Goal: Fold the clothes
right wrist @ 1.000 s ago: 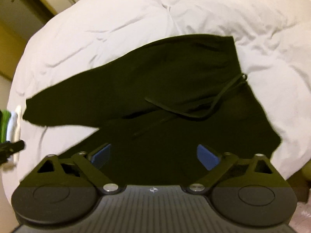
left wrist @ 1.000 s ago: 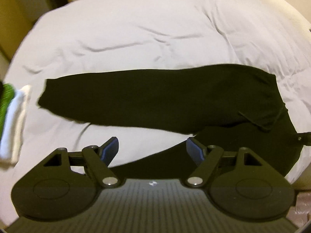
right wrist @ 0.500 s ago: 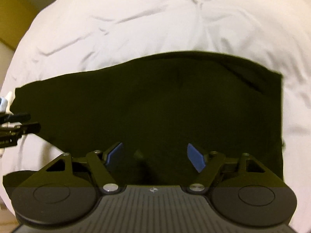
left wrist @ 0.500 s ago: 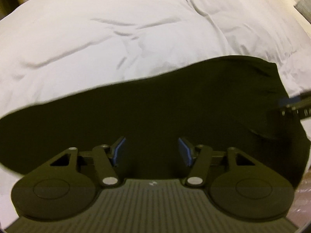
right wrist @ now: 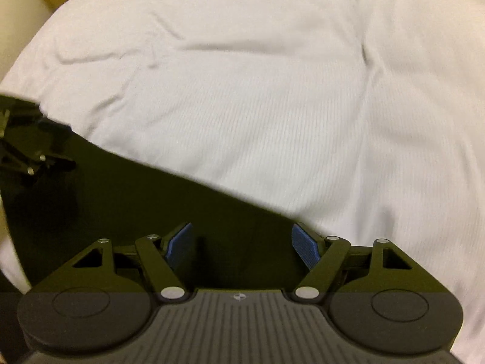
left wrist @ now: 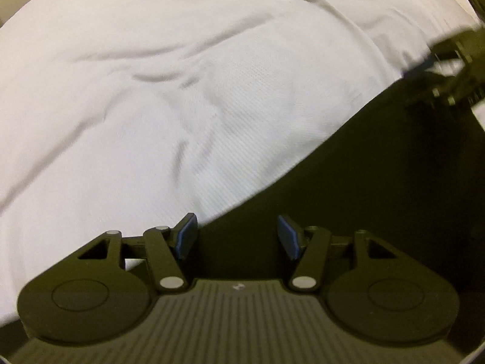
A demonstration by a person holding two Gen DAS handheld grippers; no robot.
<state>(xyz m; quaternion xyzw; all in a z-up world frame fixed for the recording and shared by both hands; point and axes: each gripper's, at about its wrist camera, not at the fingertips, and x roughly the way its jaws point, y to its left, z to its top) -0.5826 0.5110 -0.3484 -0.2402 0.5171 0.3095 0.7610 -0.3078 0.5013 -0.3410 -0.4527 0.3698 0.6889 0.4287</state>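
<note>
Black pants (left wrist: 379, 197) lie flat on a white duvet (left wrist: 182, 91). Their straight far edge runs diagonally under my left gripper (left wrist: 236, 236). That gripper is open, low over the cloth, and the edge passes between its blue pads (left wrist: 186, 236) with no grip. In the right wrist view the pants (right wrist: 136, 206) fill the lower left. My right gripper (right wrist: 242, 242) hangs open over the same edge, close to a corner of the cloth. Each gripper also shows in the other's view: the right gripper (left wrist: 448, 72) and the left gripper (right wrist: 27, 145). Whether any pad touches the fabric is unclear.
The wrinkled white duvet (right wrist: 272, 91) spreads well beyond the pants on the far side. A pale wall or piece of furniture (right wrist: 18, 6) shows past the bed's upper-left edge.
Both grippers have come down and moved to the pants' far edge, with their jaws narrowed. The pants now fill only the lower corners of the views. The folded stack at the left has left view.
</note>
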